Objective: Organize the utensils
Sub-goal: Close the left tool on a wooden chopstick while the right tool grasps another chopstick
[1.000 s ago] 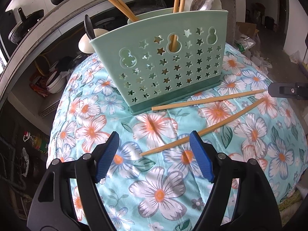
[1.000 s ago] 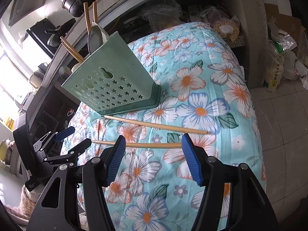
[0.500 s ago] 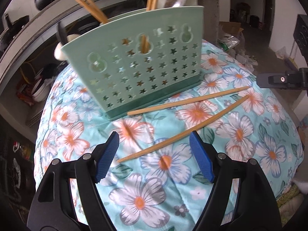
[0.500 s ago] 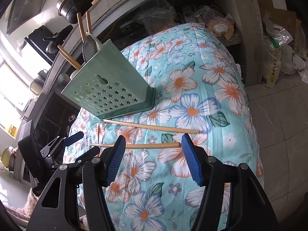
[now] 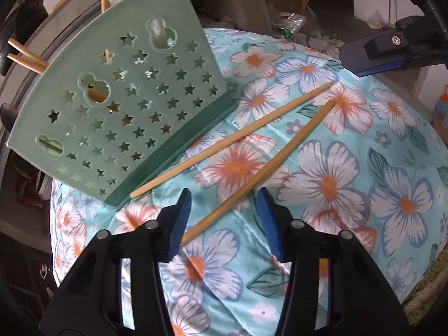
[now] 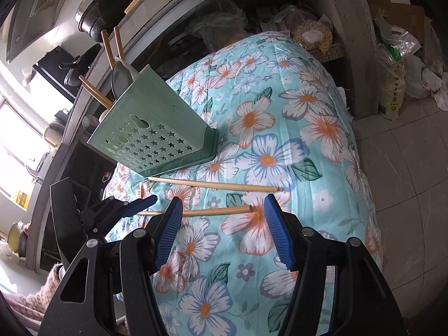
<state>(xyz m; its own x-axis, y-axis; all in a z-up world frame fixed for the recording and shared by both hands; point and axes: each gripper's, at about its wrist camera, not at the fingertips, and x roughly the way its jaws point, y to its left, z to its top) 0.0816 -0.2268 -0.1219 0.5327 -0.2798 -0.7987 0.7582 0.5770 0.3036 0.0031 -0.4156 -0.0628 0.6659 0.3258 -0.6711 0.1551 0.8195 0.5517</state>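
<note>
Fingers [image 5: 179,218] of the left gripper [image 5: 224,218] are closing around the nearer wooden chopstick [image 5: 260,176], not yet pressing it. Beyond lies a second chopstick [image 5: 232,140], then the mint-green star-pierced plastic utensil holder [image 5: 117,106] on the floral-clothed table [image 5: 364,196]. Right gripper [image 6: 224,224] hangs half-wide, empty.

Bright blown-out window glare at left, heavy fisheye bending, dark vignetted corners.

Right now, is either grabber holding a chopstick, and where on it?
Not yet. The left gripper is closing around the thick end of the nearer wooden chopstick, pads not pressing. The right gripper is open, gripping nothing.
</note>
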